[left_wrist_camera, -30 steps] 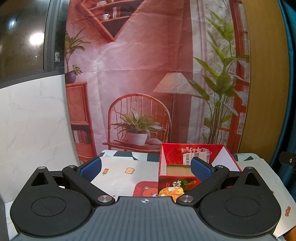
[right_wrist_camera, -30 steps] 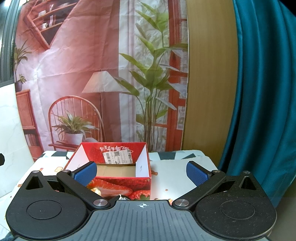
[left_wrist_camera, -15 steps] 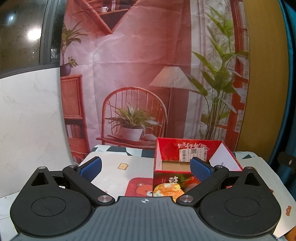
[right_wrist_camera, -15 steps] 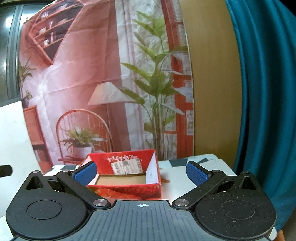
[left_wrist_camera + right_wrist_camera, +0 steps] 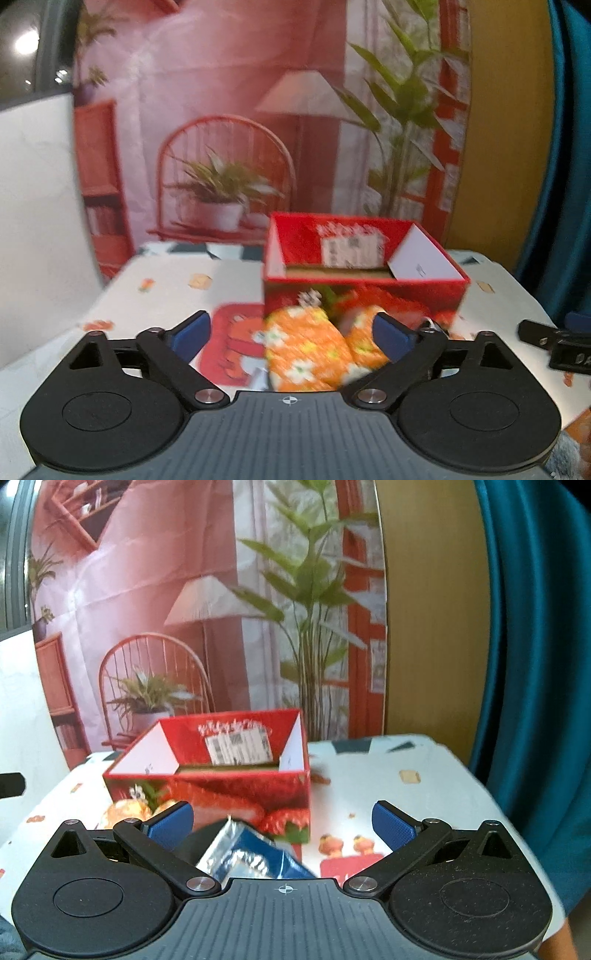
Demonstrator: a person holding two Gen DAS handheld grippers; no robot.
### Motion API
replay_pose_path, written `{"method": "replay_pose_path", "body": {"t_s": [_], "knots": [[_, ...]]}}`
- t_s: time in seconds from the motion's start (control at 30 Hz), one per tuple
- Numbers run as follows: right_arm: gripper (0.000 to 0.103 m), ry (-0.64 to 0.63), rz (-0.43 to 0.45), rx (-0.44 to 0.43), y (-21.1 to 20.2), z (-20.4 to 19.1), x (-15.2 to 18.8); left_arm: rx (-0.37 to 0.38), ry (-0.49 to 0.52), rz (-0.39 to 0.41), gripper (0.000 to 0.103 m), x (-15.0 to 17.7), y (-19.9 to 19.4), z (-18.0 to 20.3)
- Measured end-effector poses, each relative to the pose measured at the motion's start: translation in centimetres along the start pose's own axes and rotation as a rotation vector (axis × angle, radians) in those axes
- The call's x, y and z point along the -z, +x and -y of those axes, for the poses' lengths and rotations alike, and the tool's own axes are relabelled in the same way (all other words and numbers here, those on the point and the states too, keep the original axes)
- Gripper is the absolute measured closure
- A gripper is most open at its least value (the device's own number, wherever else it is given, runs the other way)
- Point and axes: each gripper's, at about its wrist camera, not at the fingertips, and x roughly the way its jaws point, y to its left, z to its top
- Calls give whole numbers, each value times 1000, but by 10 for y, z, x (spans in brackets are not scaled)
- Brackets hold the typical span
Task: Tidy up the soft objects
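Both views are being tilted down toward the desk (image 5: 155, 273) compared with half a second ago, so that things lying close in front of the red box (image 5: 364, 288) are now being brought into sight. In the left wrist view, the left hand-held gripper (image 5: 291, 332) is being held wide open, nothing between its fingers, and an orange flowered soft object (image 5: 306, 350) is now being framed between them, lying on the desk just in front of the box's near wall. In the right wrist view, the right hand-held gripper (image 5: 282, 821) is likewise being kept open and empty, and a blue and silver packet (image 5: 247, 856) is being revealed low between its fingers, just before the same box (image 5: 221, 786). The box interior is being shown with only a label on its far wall; no soft item can be seen inside.

The lowering is being read as an approach: pickups are probably being lined up, with the box as the likely destination. Nothing is being gripped yet, so the sorting is judged barely begun.
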Motion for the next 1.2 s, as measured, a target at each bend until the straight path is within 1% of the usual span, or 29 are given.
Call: {"method": "replay_pose_path", "body": {"t_s": [0.07, 0.1, 0.13, 0.17, 0.23, 0.3, 0.37, 0.43, 0.6, 0.8, 0.93, 1.07, 1.2], "knots": [[1, -16, -25, 0, 7, 0, 8, 24, 12, -25, 17, 7, 12, 3], [3, -22, -40, -4, 9, 0, 13, 35, 18, -37, 22, 10, 16, 5], [7, -24, -63, -12, 12, 0, 18, 55, 25, -55, 29, 13, 22, 7], [9, -22, -86, -18, 16, 2, 23, 74, 30, -66, 32, 17, 26, 10], [15, -4, -136, -31, 23, 7, 30, 120, 45, -92, 42, 24, 32, 15], [19, 21, -183, -30, 30, 12, 38, 159, 58, -112, 49, 31, 36, 21], [20, 45, -226, -37, 36, 16, 46, 185, 66, -131, 50, 36, 40, 25], [21, 68, -265, -42, 42, 20, 53, 195, 64, -142, 51, 41, 44, 25], [21, 104, -363, -60, 60, 25, 66, 186, 43, -162, 51, 46, 49, 20], [22, 132, -444, -88, 69, 25, 77, 189, 34, -199, 51, 46, 53, 23], [21, 184, -507, -96, 78, 31, 84, 191, 19, -218, 51, 47, 57, 21], [23, 233, -524, -124, 82, 36, 88, 197, -7, -238, 51, 48, 62, 18], [33, 209, -522, -170, 80, 29, 85, 201, -15, -245, 53, 49, 62, 19]]}}
